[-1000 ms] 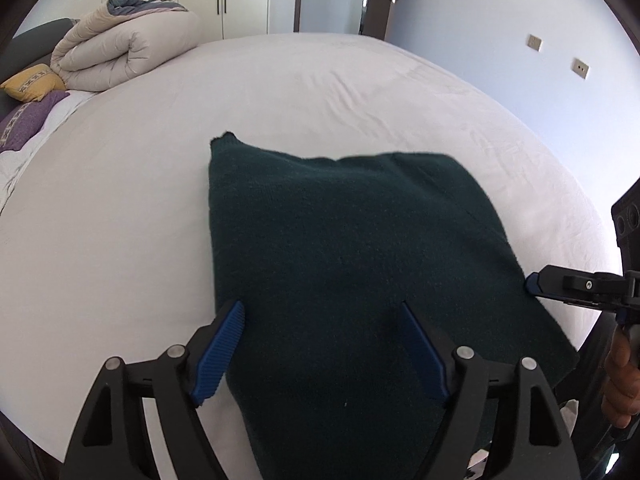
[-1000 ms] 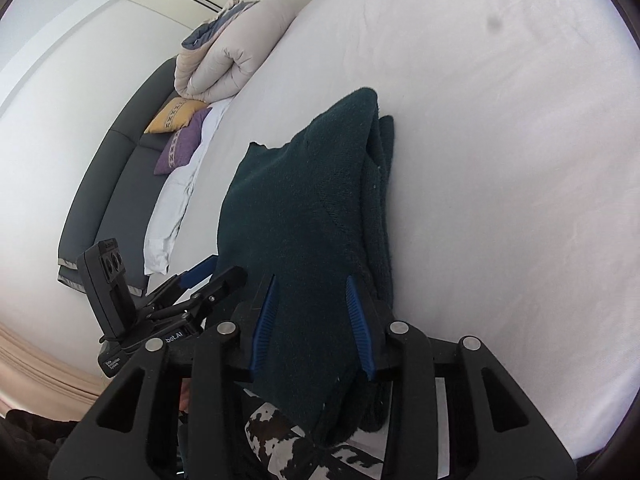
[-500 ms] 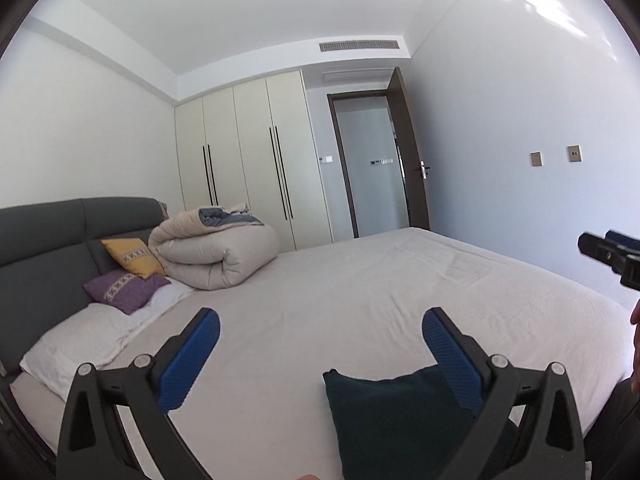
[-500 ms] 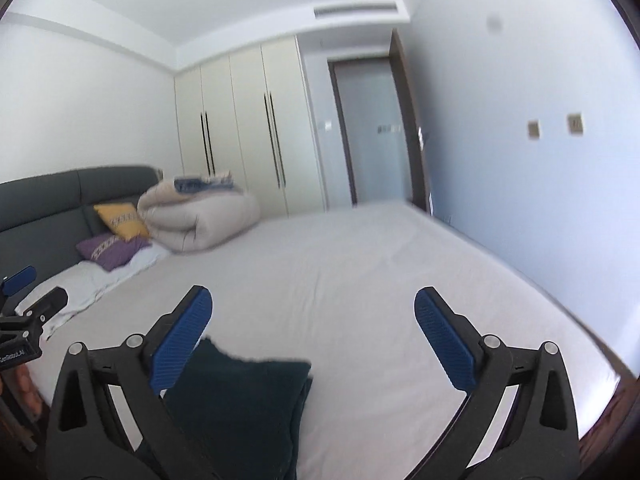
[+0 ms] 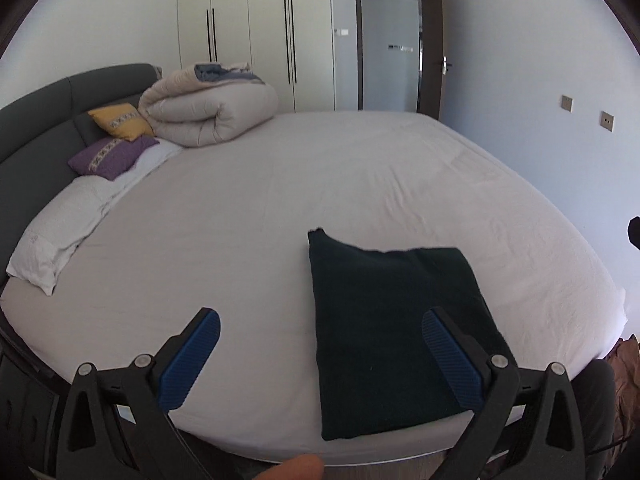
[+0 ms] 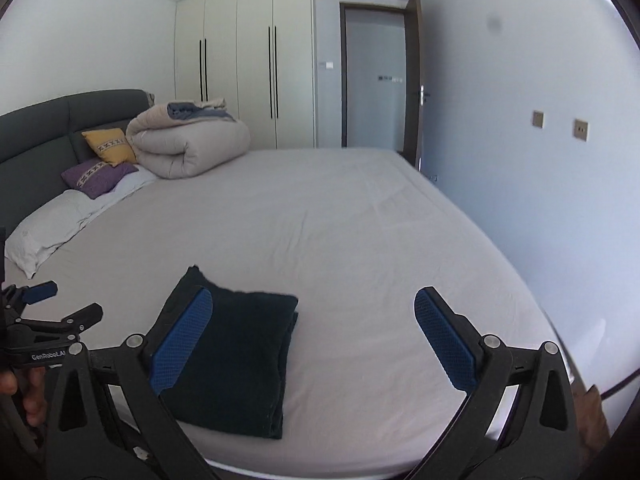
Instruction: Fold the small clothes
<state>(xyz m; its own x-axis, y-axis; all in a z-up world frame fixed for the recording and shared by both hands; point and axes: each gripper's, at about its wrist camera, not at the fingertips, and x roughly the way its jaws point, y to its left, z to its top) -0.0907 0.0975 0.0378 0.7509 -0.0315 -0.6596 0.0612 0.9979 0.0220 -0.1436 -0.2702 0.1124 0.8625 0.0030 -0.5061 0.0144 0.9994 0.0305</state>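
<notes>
Both grippers are let go and spread wide. The left gripper, black frame with ribbed blue pads, has nothing between its fingers and sits up off the bed; its jaws were opening within the last second, though not in the last half of it. Same deal with the right gripper, spread wide and gripping nothing. The left-hand pad just overlaps the cloth in the picture; can't tell if it touches.

The dark green fleecy folded garment lies flat on the wide bed with the white fitted sheet, near its closest edge, folded into a thick rectangle with stacked layers showing on one side in the right wrist view.

Everything else, taking the garment as the landmark: well beyond it toward the far left is a rolled-up beige duvet with something blue-grey tucked on top. Just beside that roll, a yellow cushion and a purple cushion lean on the dark grey padded headboard, with a white pillow closer in. Straight past the garment, cream wardrobe doors and an open brown door.
</notes>
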